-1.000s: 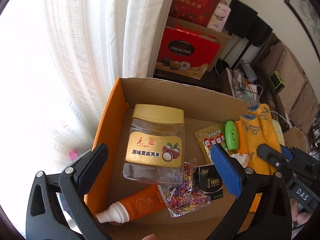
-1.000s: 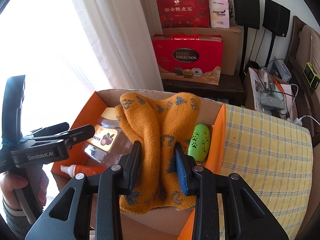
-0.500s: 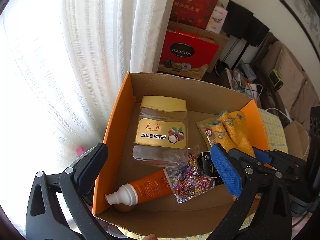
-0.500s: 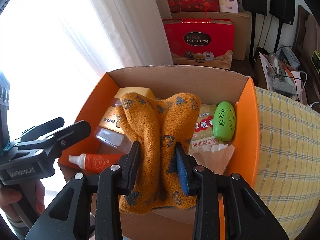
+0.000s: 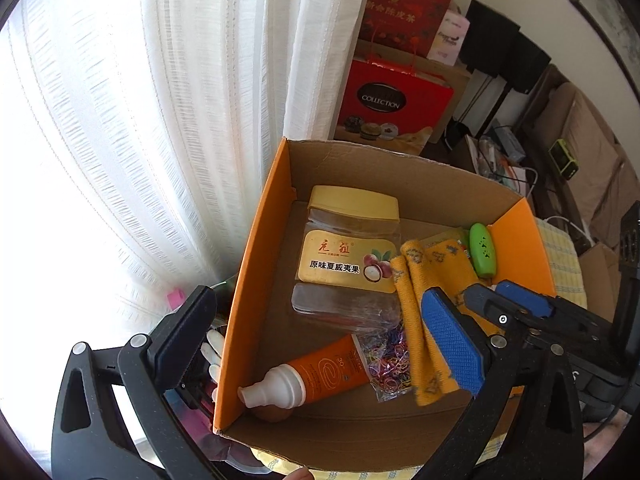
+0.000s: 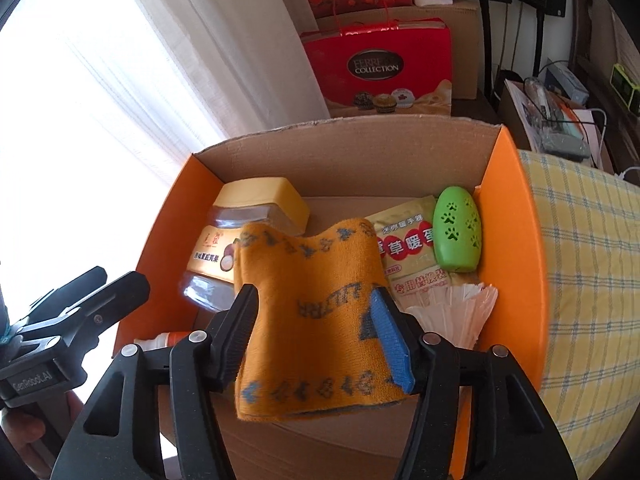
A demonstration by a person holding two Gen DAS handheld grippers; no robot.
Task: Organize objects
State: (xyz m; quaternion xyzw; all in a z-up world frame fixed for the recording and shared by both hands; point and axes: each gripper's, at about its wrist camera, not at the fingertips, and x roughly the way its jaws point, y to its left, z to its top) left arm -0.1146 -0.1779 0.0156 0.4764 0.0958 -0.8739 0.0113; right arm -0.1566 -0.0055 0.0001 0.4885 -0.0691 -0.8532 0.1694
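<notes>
An open cardboard box [image 5: 248, 280] with orange flaps holds a yellow-lidded nut jar [image 5: 348, 256], an orange tube [image 5: 312, 376], a bag of coloured hair ties [image 5: 390, 364], a green oval case [image 5: 483, 250] and a sachet [image 6: 412, 252]. My right gripper [image 6: 312, 336] is shut on an orange knitted cloth [image 6: 308, 308] and holds it over the box's near side; the cloth also shows in the left wrist view [image 5: 420, 320]. My left gripper [image 5: 316, 340] is wide open and empty, above the box's left front.
White curtains [image 5: 180, 120] hang to the left. Red gift bags [image 5: 392, 96] and a carton stand behind the box. A yellow checked cloth [image 6: 580, 280] covers the surface to the right. A white plastic bag [image 6: 452, 312] lies in the box's right front.
My right gripper has lowered the orange cloth into the box. My left gripper has pulled back and up, so more of the box shows.
</notes>
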